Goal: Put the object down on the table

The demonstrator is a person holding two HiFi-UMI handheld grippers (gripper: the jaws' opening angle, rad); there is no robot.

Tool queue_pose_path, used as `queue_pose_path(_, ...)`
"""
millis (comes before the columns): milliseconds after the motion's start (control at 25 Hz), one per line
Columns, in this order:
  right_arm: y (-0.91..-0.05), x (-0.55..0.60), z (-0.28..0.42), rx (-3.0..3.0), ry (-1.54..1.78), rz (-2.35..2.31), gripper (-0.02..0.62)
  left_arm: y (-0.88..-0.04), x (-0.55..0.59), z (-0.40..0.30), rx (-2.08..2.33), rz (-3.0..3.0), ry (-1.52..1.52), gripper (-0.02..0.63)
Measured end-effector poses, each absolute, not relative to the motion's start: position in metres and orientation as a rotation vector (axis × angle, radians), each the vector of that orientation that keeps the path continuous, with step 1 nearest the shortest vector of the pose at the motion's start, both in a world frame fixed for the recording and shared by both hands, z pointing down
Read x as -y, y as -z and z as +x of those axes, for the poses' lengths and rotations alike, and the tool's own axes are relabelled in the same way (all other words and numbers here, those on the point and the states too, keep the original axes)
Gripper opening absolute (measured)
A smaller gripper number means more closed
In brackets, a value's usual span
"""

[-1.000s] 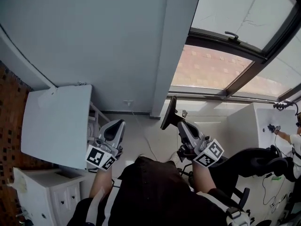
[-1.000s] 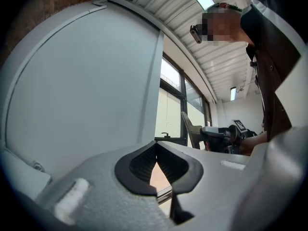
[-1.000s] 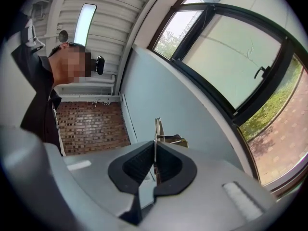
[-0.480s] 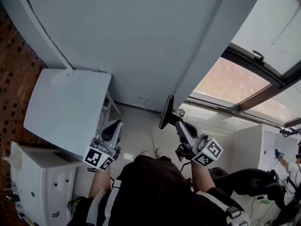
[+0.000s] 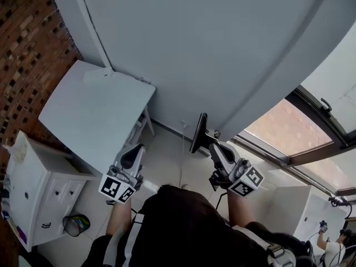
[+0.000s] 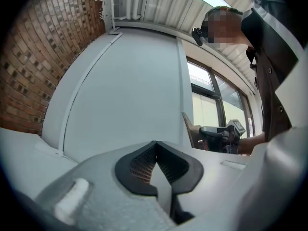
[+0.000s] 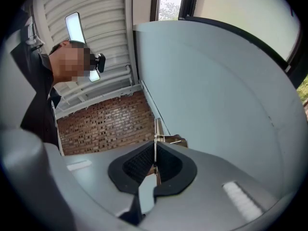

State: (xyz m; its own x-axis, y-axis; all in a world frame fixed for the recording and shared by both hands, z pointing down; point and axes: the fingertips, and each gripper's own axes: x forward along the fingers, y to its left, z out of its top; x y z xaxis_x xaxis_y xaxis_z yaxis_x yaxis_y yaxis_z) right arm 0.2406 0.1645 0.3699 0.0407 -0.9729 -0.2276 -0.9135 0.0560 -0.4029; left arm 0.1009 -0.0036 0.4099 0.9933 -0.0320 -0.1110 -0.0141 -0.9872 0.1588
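Black panel (image 5: pixel 198 131) clamped in right gripper (image 5: pixel 209 145), left gripper (image 5: pixel 129 156) closed, both outstretched

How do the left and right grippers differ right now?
The left gripper has its tongs shut on nothing; the right gripper has its tongs shut on a thin dark panel. The left gripper shows nearer the white table than the right gripper. Both are hand-held, off any surface.

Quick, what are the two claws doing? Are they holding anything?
The left gripper is shut, with nothing in it.
The right gripper is shut on a thin dark board.
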Motion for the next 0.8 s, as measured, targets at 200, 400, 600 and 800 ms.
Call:
queue_pose_path(200,-0.373,-0.144,0.239,-1.970,0.222,-1.788,0.009,-0.413,0.006,0.081,0.153,2.976,0.154,0.000)
queue_pose_path(400,-0.372,-0.114,0.227,-2.063,0.256,-1.686,0.009,-0.413,0.018,0.050,0.313,2.950,0.184,0.000)
queue_pose_path(600,-0.374,-0.087,0.208,-2.143,0.302,-1.598,0.009,-0.417,0.019,0.020,0.420,2.929,0.177,0.001)
queue_pose_path(800,-0.385,-0.058,0.180,-2.229,0.365,-1.553,0.009,-0.426,0.034,-0.011,0.515,2.888,0.217,0.001)
